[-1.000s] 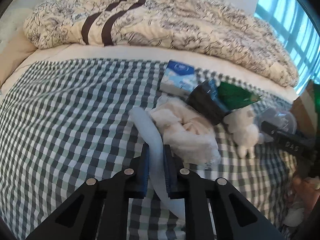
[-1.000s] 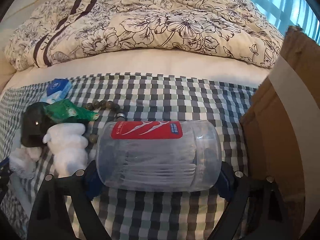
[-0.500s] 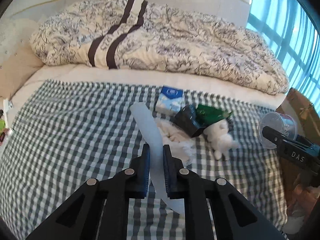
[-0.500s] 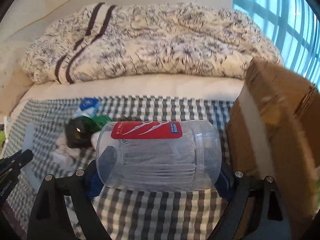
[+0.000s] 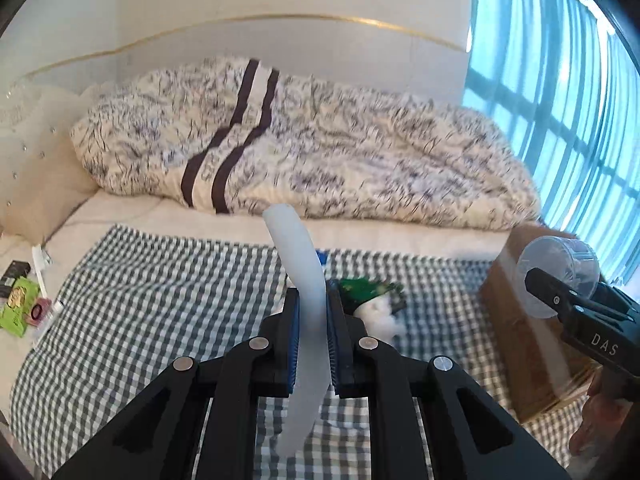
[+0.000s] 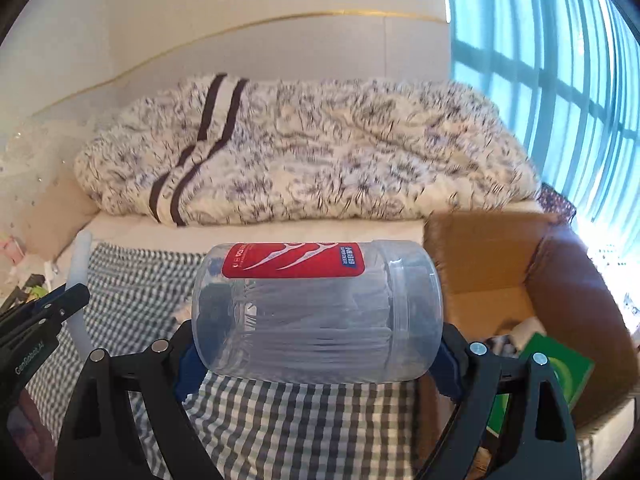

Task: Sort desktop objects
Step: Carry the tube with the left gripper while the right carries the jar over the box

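Both grippers loaded and held above the checked cloth; cardboard box at the right of both views.

Left wrist view, left to right: small packets (image 5: 18, 306) lie at the far left edge on the pale sheet; the left gripper (image 5: 312, 334) at lower centre has its jaws drawn narrow on a pale curved strip (image 5: 302, 292) (translucent, material not determinable), which rises to mid-frame clear of the checked cloth (image 5: 160, 300); a green packet (image 5: 366, 286) and a white plush toy (image 5: 380, 312) lie on the cloth just right of the fingers; the cardboard box (image 5: 520, 320) stands at the right. Right wrist view: the right gripper (image 6: 316, 356) has its jaws spread wide, gripping a clear plastic jar (image 6: 316, 312) with a red label end to end, lying sideways at frame centre; the open box beside it holds a green item (image 6: 556, 372).
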The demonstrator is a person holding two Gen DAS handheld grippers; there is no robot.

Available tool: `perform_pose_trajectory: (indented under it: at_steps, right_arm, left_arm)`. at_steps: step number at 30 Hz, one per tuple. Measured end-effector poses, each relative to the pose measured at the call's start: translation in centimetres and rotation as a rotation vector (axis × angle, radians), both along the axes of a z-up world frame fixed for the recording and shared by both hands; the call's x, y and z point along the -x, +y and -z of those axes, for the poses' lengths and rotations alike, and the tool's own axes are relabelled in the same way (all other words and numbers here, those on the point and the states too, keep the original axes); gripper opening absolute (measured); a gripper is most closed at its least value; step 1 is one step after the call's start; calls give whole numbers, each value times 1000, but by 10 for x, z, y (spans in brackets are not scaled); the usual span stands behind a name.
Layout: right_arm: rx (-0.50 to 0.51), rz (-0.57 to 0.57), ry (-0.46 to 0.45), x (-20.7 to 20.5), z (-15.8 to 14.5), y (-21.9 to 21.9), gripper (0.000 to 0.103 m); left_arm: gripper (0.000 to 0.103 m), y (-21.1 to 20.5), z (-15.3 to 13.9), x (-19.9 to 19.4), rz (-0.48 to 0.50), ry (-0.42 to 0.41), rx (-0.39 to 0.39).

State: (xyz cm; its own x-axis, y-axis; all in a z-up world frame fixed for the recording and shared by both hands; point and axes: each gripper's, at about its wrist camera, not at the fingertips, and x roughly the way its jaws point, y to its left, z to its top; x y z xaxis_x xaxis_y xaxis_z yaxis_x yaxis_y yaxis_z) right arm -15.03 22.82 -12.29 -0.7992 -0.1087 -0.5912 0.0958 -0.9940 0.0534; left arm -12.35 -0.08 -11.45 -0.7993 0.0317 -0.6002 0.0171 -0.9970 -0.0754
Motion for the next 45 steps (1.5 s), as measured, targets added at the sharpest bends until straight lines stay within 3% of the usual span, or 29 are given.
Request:
perform_pose_trajectory:
  at_steps: [6,17,31,45]
  right_arm:
    - [-4,23,74,-36,-38,13,88]
    - [-30,83,155,-89,-79,50,88]
    - [-46,182,169,-112,-91,114,88]
    - [-52,219,73,-83,-63,179,88]
  left_arm:
    - [12,10,-39,-26,8,77,-3]
    - [12,37,-91,-66,72,178,-5]
    - [12,93,-109,-73,176,209,-18]
    - [12,167,-110,-52,304,205,-18]
